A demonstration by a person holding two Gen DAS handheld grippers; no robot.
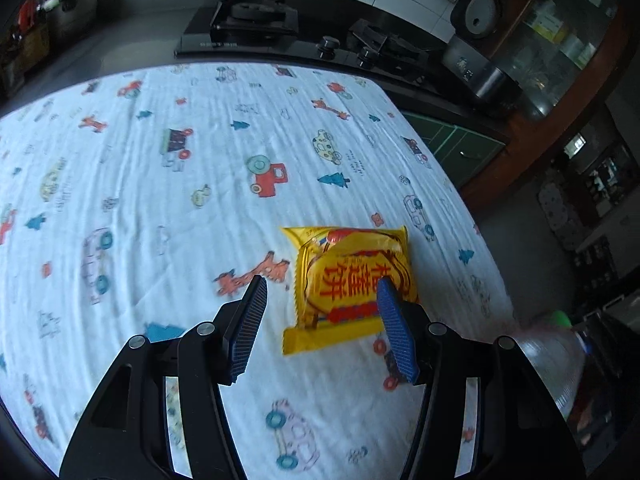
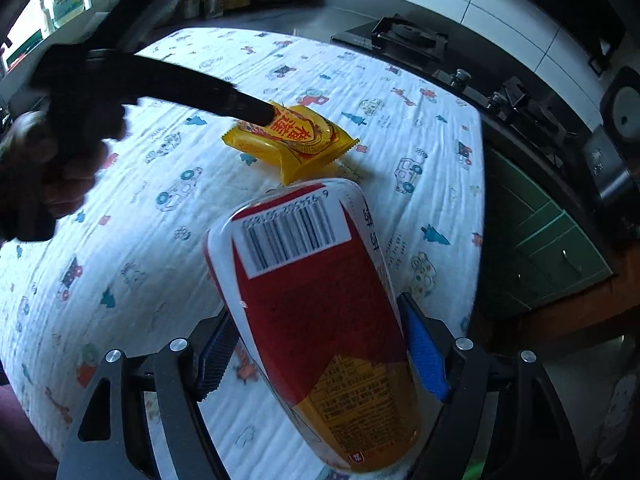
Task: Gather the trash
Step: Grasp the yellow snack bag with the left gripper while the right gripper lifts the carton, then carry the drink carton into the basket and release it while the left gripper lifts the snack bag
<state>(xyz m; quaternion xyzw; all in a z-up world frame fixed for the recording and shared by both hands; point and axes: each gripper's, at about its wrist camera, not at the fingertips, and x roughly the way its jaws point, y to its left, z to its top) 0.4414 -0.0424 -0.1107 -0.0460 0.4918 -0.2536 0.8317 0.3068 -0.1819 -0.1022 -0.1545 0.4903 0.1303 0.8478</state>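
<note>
Clamped between the blue-padded fingers of the right tongs (image 2: 320, 344), a plastic bottle (image 2: 320, 320) with a red, white and yellow label is held lengthwise, its base and barcode turned away from the camera. Beyond it, a yellow snack packet (image 2: 294, 142) printed with red characters is seen lying flat on the tabletop (image 2: 120, 240), which is covered by a white cloth patterned with cartoon cars, trees and giraffes. The left tongs (image 1: 322, 286) are spread wide and poised low at the packet (image 1: 352, 284): one ribbed blue pad is set over the packet's printed face, the other is held apart over bare cloth (image 1: 160, 160) just beside its left edge. Contact with the packet cannot be confirmed. From the right wrist view, the black body of the left tongs (image 2: 256, 110) is seen reaching in from the left, its tip overlapping the packet's far end. A gas stove (image 1: 256, 20) is visible behind the tabletop, and green cabinets (image 2: 552, 248) below the counter.
</note>
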